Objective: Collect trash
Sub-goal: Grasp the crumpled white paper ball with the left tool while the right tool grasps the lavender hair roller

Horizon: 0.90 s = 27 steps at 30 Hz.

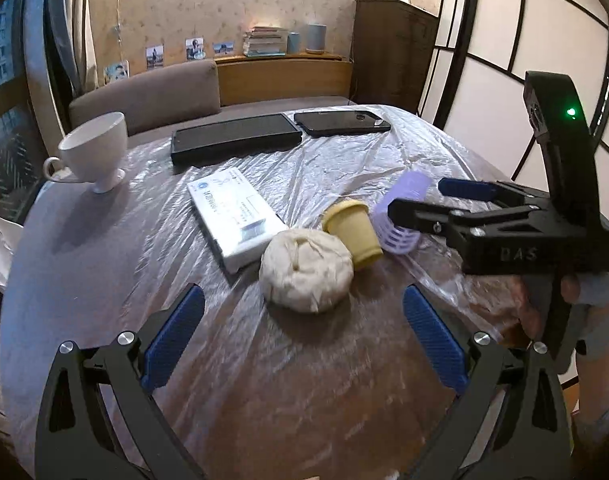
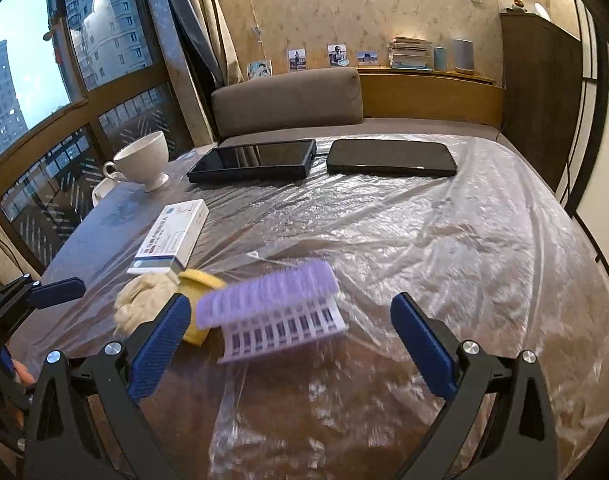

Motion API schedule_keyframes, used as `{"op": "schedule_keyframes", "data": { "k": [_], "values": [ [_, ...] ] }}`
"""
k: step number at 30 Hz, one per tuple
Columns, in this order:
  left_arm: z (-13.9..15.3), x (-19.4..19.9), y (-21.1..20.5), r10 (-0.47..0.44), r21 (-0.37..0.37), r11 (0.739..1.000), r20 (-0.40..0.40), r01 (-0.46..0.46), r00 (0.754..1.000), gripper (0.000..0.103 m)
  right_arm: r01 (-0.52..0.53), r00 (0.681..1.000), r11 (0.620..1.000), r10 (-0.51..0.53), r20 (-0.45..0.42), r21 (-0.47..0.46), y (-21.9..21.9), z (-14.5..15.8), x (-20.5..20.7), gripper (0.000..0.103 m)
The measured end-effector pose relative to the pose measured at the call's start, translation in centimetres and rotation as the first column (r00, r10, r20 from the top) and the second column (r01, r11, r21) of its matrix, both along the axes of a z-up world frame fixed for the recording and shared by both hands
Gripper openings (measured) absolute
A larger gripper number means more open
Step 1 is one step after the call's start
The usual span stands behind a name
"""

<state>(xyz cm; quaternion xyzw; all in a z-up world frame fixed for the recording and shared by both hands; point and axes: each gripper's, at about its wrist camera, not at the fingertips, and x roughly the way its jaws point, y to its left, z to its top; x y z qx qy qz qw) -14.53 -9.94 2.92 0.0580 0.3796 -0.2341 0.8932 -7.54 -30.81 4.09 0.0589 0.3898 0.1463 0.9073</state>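
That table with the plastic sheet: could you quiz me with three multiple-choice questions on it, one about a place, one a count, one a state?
1. Where is the white teacup?
A. far left edge
B. between the dark slabs
C. on the white box

2. How many flat dark slabs lie at the far side?
A. one
B. two
C. four

3. How is the yellow cup?
A. upright
B. tipped on its side
C. held

Answers: 1 A, it stands left of everything. 2 B, the case and the phone. 3 B, it lies against the crumpled tissue.

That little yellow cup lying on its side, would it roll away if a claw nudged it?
Probably: the yellow cup lies on its side on slick plastic sheeting. Being tapered, it would likely curve, and the crumpled paper wad touching it might stop it.
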Motion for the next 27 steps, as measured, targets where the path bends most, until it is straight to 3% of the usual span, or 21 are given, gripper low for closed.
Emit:
{"op": "schedule_keyframes", "data": {
  "k": [8, 12, 21, 23, 27],
  "values": [
    [-1.3, 1.5, -1.3, -0.054, 0.042, 0.998, -0.059, 0.056, 0.997, 0.079, -0.002, 1.000, 0.990, 0.001, -0.010, -0.139, 0.7, 0.1, 1.4, 0.098],
    [-1.5, 1.9, -2.0, -0.074, 0.074, 0.994, -0.069, 0.079, 0.995, 0.077, -0.021, 0.999, 0.984, 0.012, -0.049, -0.179, 0.8, -0.5, 2.3, 0.098],
    [-1.5, 3.4, -2.6, -0.088, 0.065, 0.993, -0.125, 0.097, 0.988, 0.077, -0.083, 0.994, 0.970, 0.063, -0.093, -0.230, 1.8, -1.1, 4.0, 0.098],
    [-1.6, 3.3, -2.6, -0.088, 0.070, 0.993, -0.120, 0.097, 0.989, 0.076, -0.102, 0.991, 0.972, 0.081, -0.104, -0.211, 1.7, -1.2, 4.0, 0.083],
    [-1.6, 2.9, -2.6, -0.064, 0.107, 0.992, -0.087, 0.073, 0.994, 0.056, -0.116, 0.990, 0.972, 0.096, -0.105, -0.203, 1.7, -1.2, 3.6, 0.072]
  ]
}}
